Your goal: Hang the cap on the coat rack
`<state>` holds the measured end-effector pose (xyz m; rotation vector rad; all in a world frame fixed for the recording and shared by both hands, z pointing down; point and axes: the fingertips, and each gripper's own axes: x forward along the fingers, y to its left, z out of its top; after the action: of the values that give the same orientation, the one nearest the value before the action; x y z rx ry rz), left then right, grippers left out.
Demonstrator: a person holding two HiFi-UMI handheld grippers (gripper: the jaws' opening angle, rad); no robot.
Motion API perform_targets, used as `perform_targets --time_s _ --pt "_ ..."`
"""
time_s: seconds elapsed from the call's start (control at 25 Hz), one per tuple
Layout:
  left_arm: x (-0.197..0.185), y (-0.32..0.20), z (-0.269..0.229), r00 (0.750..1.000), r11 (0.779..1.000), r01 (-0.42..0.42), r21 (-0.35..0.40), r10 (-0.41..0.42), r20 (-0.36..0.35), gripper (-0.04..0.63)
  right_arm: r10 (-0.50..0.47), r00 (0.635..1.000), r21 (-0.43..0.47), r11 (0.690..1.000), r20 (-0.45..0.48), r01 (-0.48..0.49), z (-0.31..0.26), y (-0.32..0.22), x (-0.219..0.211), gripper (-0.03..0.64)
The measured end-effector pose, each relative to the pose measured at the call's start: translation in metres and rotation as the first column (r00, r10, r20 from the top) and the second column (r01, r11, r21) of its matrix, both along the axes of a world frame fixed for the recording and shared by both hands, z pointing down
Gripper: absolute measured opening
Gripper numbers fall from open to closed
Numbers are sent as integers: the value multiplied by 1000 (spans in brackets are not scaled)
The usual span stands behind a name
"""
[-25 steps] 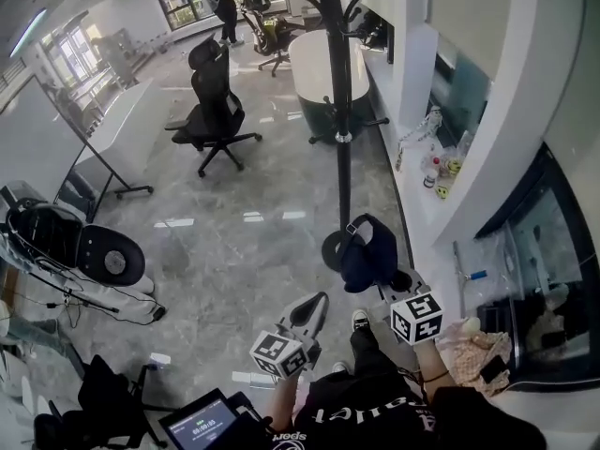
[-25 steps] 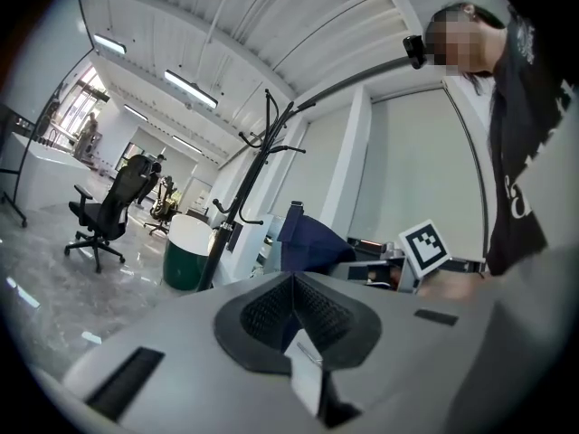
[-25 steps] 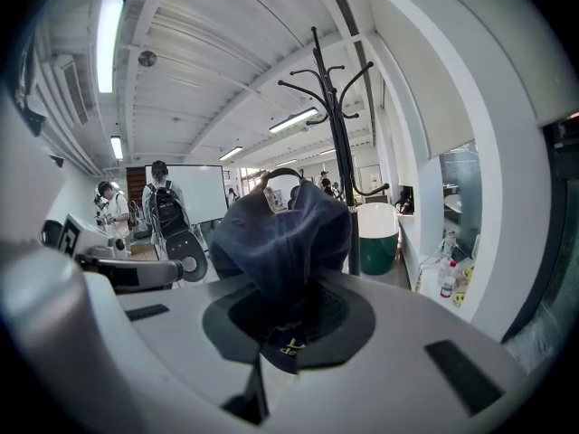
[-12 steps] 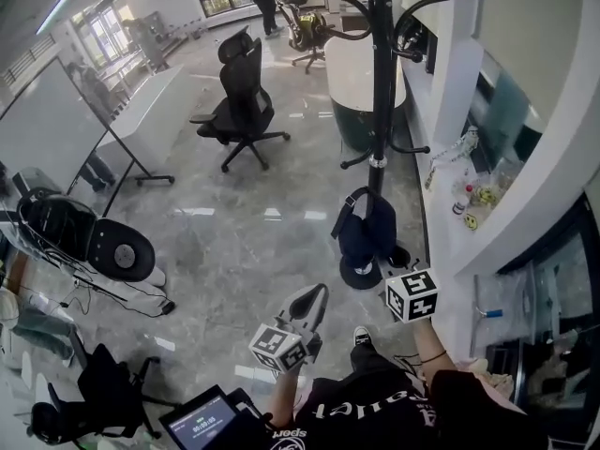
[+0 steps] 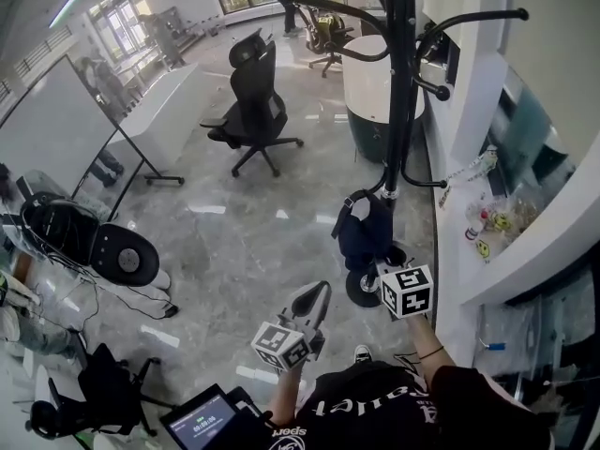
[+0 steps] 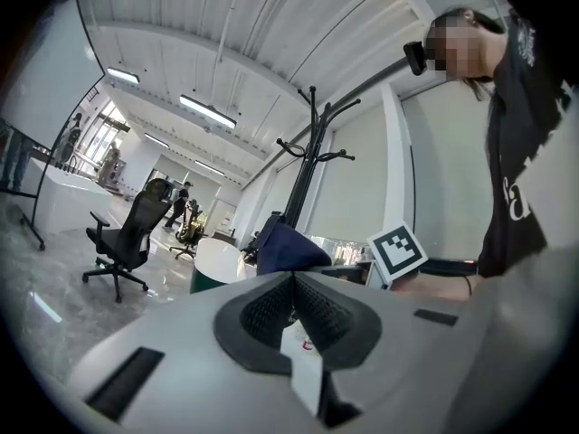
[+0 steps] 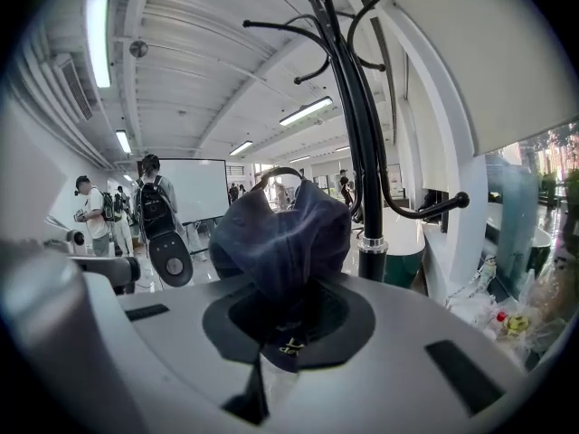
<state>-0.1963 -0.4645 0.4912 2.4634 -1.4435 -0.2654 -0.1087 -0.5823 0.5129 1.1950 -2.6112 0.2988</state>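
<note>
Grey polished stone floor [image 5: 234,242] runs through a bright open office. One black metal coat rack [image 5: 401,82] stands on it, its top cut off in the head view. One dark navy fabric cap [image 5: 366,232] sits bunched in the right gripper [image 5: 382,272], whose jaws are clamped on it, low beside the rack's pole; whether it touches the pole is unclear. The left gripper [image 5: 314,298] has its jaws pressed together on nothing. One black swivel office chair [image 5: 258,111] stands well apart.

Head view looks steeply down; both gripper views look upward, sharing the coat rack [image 5: 402,82].
</note>
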Motion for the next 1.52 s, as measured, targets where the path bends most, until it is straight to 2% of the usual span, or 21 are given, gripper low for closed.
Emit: perform_targets --time_s 0.2,0.48,0.8,1.16,1.32,1.52 --pt "-7 -25 7 1000 1000 26 -9 -26 10 5 -10 1000 -42 999 -18 9 24 -29 -10 38" --pt "-17 -38 15 999 998 45 -47 -44 14 5 -24 992 -31 999 -124 20 39 -41 -30 38" --pt "-11 -40 24 1000 997 28 -65 -27 10 5 -22 990 -98 995 -137 8 56 -56 -58 38" --pt "-15 -32 26 999 997 47 -68 -46 7 5 45 987 -183 980 -153 -73 88 -75 -42 38" --pt "-17 -30 27 999 996 50 -73 -50 7 5 38 982 -164 984 -185 -69 97 -77 -32 38" --pt "-13 -27 28 999 997 38 -74 -38 5 5 14 985 -115 993 -171 -34 96 -71 -30 40"
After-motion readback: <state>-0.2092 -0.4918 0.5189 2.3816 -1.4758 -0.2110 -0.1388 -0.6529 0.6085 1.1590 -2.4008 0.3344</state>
